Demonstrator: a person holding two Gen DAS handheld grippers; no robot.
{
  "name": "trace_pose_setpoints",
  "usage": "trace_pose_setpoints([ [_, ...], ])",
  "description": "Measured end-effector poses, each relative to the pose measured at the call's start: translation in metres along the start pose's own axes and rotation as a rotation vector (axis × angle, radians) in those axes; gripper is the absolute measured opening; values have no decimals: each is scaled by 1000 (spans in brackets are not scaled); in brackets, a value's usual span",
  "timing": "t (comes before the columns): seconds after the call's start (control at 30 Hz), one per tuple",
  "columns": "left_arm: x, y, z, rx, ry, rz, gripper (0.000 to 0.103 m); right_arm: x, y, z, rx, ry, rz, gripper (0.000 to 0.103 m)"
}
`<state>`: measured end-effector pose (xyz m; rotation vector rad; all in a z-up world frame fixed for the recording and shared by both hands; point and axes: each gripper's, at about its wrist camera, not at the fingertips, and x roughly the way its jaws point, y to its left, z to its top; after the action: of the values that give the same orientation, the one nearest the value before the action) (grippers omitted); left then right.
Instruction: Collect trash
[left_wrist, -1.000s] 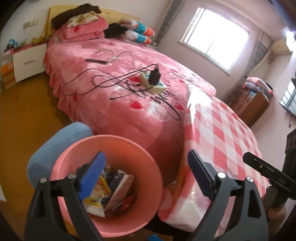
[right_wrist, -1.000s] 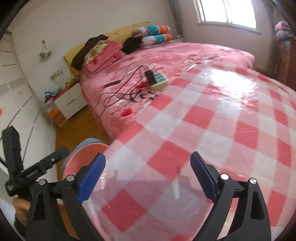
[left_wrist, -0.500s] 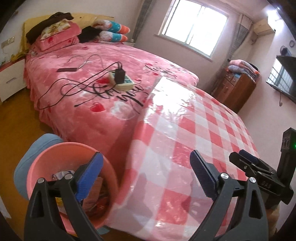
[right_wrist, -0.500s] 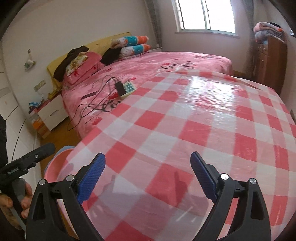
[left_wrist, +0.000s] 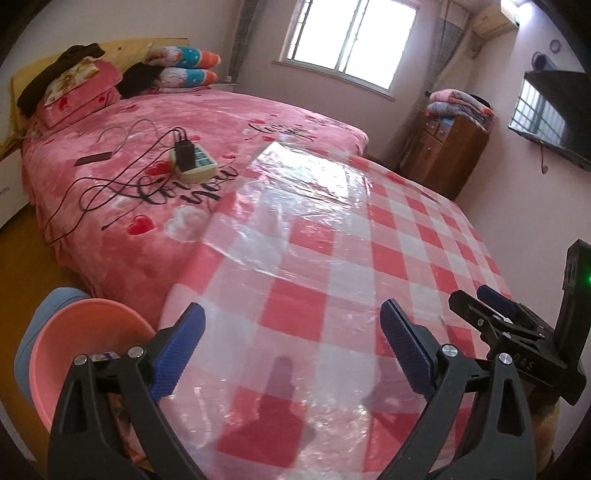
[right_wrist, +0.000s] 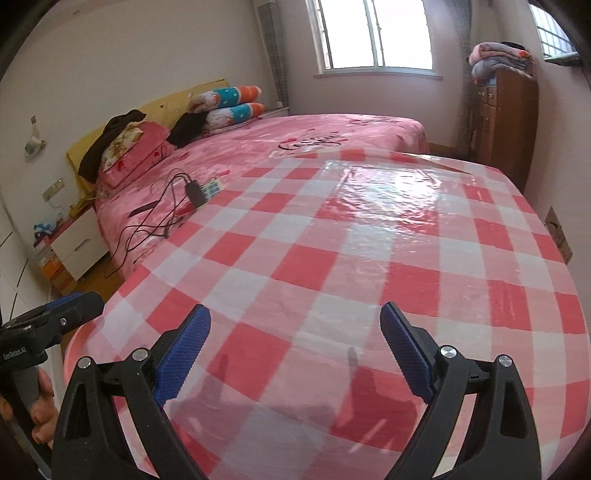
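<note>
In the left wrist view, the left tongs (left_wrist: 291, 347) gape wide and empty over the glossy red-and-white checked tabletop (left_wrist: 332, 258). One round pink plastic bin (left_wrist: 85, 328) sits on the floor just beside the tabletop's near-left edge, with printed wrappers (left_wrist: 120, 410) inside. These look light, thin and crinkly, likely slippery, best pinched at a loose edge. The right tongs (left_wrist: 491, 306) show edge-on at the tabletop's right side. One beige power strip (left_wrist: 194, 164) lies on the pink bed beyond the tabletop

In the right wrist view, the right tongs (right_wrist: 293, 349) also stand wide with nothing between them. No trash is visible on the tabletop; one bin, two tongs
</note>
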<state>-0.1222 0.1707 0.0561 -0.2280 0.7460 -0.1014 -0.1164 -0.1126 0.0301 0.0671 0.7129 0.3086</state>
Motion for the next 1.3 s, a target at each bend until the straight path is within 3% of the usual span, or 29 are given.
trace_pose_setpoints([
  [0.9,50,-110,2,140,39,-59,96,-36,-97,-10,88,-94,-195,92],
  [1.3,60,-149,4,191,33,-68,96,-49,-120,-15,104,-124,-251,92],
])
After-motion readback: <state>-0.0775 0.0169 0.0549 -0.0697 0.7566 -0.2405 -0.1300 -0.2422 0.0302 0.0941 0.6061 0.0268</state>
